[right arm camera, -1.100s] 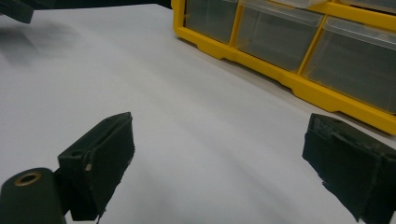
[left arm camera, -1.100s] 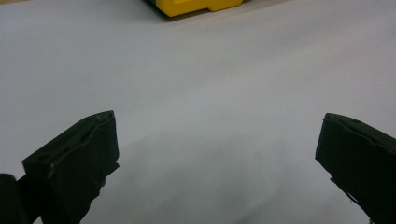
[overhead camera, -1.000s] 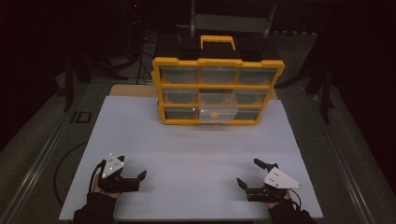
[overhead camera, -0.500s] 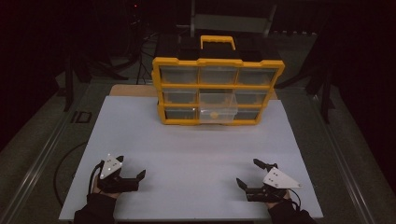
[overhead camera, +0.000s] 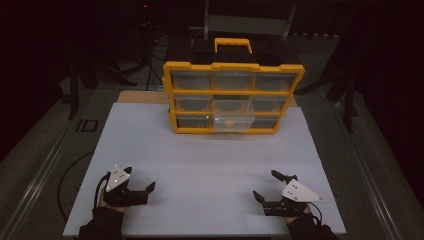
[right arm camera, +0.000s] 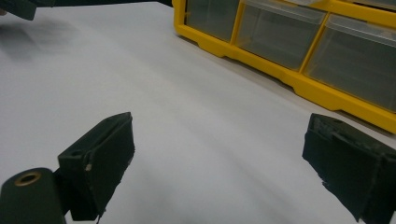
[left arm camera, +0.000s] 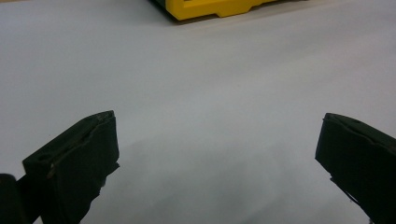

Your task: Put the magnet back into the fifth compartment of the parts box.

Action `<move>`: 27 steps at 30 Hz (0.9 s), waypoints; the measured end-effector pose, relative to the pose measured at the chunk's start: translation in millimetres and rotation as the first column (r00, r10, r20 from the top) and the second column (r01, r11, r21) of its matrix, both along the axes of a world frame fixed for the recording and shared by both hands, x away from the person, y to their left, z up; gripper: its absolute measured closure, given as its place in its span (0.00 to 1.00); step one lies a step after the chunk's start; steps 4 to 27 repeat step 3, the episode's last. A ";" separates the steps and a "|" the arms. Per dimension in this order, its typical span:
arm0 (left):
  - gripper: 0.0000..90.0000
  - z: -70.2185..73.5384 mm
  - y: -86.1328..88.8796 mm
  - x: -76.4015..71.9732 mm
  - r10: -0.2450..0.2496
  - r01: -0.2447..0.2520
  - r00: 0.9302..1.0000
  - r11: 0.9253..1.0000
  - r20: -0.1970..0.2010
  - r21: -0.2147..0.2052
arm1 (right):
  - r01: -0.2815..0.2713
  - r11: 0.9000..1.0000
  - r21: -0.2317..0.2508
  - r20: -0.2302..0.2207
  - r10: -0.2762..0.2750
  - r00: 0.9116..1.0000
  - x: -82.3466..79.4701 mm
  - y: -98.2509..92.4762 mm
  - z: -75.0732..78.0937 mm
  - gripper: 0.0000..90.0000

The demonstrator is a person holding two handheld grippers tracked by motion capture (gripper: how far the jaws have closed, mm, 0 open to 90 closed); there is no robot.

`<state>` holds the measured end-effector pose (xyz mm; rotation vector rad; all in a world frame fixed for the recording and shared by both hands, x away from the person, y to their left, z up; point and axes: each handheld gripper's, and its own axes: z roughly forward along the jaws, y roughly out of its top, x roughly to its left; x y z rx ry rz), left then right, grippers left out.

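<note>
White table (overhead camera: 200, 150) is bearing a yellow drawer organizer (overhead camera: 232, 97) well ahead of both claws, one middle drawer (overhead camera: 233, 116) protruding. Left gripper (overhead camera: 137, 182) and right gripper (overhead camera: 272, 187) are resting with jaws apart, gripping nothing. Work is seemingly unstarted.

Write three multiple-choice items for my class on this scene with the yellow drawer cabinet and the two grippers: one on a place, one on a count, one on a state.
1. Where does the drawer cabinet stand on the white board?
A. at the far edge
B. at the near edge
C. between the grippers

2. How many rows of drawers does it have?
A. two
B. three
C. five

3. What state is the left gripper in?
A. shut on a drawer
B. shut on nothing
C. open and holding nothing

Answers:
1 A, since the cabinet stands far beyond both the left and the right gripper.
2 B, as the high view shows three rows.
3 C, its jaws stand wide apart over bare board.
</note>
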<state>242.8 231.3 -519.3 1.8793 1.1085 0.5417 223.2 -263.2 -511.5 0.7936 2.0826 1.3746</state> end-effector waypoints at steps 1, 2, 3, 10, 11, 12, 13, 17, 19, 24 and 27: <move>0.00 -0.1 -0.2 0.0 0.001 -0.001 1.000 1.000 0.001 0.002 | 0.000 1.000 0.000 0.000 0.000 1.000 0.0 0.0 0.0 0.10; 0.00 -0.2 -0.1 0.0 0.000 0.000 1.000 1.000 0.000 0.000 | -0.001 1.000 0.000 0.001 0.001 1.000 0.1 0.0 0.0 0.10; 0.00 -0.3 -0.1 0.0 0.001 -0.001 1.000 1.000 -0.001 0.000 | -0.001 1.000 0.000 0.001 0.001 1.000 0.1 0.0 0.0 0.10; 0.00 -0.3 -0.1 0.0 0.001 -0.001 1.000 1.000 -0.001 0.000 | -0.001 1.000 0.000 0.001 0.001 1.000 0.1 0.0 0.0 0.10; 0.00 -0.3 -0.1 0.0 0.001 -0.001 1.000 1.000 -0.001 0.000 | -0.001 1.000 0.000 0.001 0.001 1.000 0.1 0.0 0.0 0.10; 0.00 -0.3 -0.1 0.0 0.001 -0.001 1.000 1.000 -0.001 0.000 | -0.001 1.000 0.000 0.001 0.001 1.000 0.1 0.0 0.0 0.10; 0.00 -0.3 -0.1 0.0 0.001 -0.001 1.000 1.000 -0.001 0.000 | -0.001 1.000 0.000 0.001 0.001 1.000 0.1 0.0 0.0 0.10; 0.00 -0.3 -0.1 0.0 0.001 -0.001 1.000 1.000 -0.001 0.000 | -0.001 1.000 0.000 0.001 0.001 1.000 0.1 0.0 0.0 0.10; 0.00 -0.3 -0.1 0.0 0.001 -0.001 1.000 1.000 -0.001 0.000 | -0.001 1.000 0.000 0.001 0.001 1.000 0.1 0.0 0.0 0.10; 0.00 -0.3 -0.1 0.0 0.001 -0.001 1.000 1.000 -0.001 0.000 | -0.001 1.000 0.000 0.001 0.001 1.000 0.1 0.0 0.0 0.10; 0.00 -0.3 -0.1 0.0 0.001 -0.001 1.000 1.000 -0.001 0.000 | -0.001 1.000 0.000 0.001 0.001 1.000 0.1 0.0 0.0 0.10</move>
